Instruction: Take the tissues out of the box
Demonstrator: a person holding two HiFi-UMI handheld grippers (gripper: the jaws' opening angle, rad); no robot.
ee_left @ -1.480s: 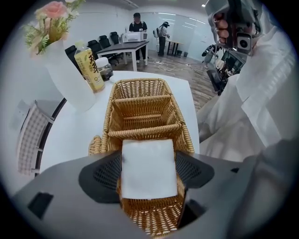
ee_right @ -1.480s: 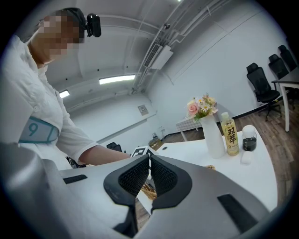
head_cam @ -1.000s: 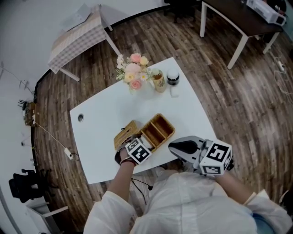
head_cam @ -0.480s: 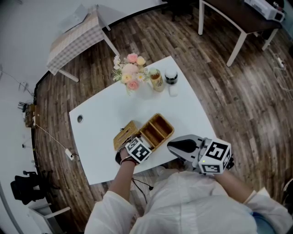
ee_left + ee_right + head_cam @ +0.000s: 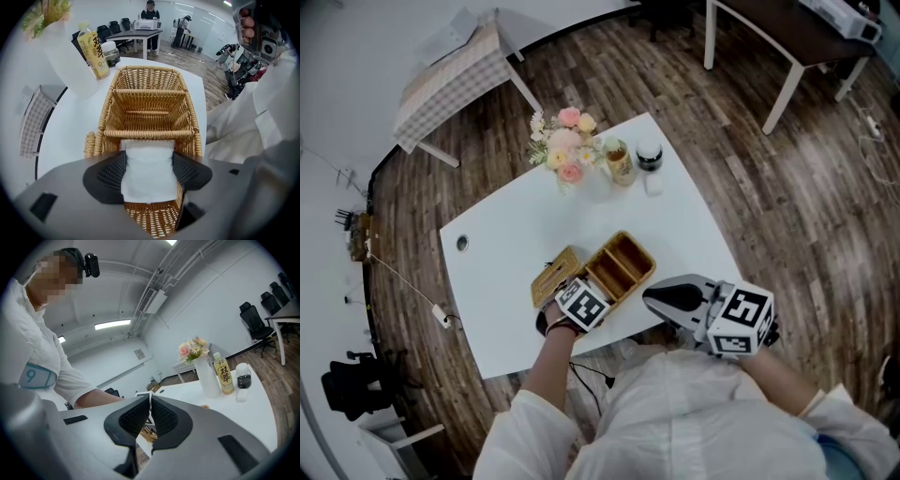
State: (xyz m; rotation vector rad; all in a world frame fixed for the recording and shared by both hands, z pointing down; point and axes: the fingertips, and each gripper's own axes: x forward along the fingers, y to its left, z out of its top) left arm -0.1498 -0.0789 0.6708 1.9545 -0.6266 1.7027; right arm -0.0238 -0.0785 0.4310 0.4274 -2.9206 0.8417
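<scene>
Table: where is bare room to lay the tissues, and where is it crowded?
Free: the white table between the wicker basket and the flowers, and leftwards to the round hole. Crowded: the far edge, where flowers, bottle and jar stand together.

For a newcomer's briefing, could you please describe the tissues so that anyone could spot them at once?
On the white table lies a wicker basket with compartments. The tissues fill the end compartment nearest the person: a white folded stack, the other compartments empty.
</scene>
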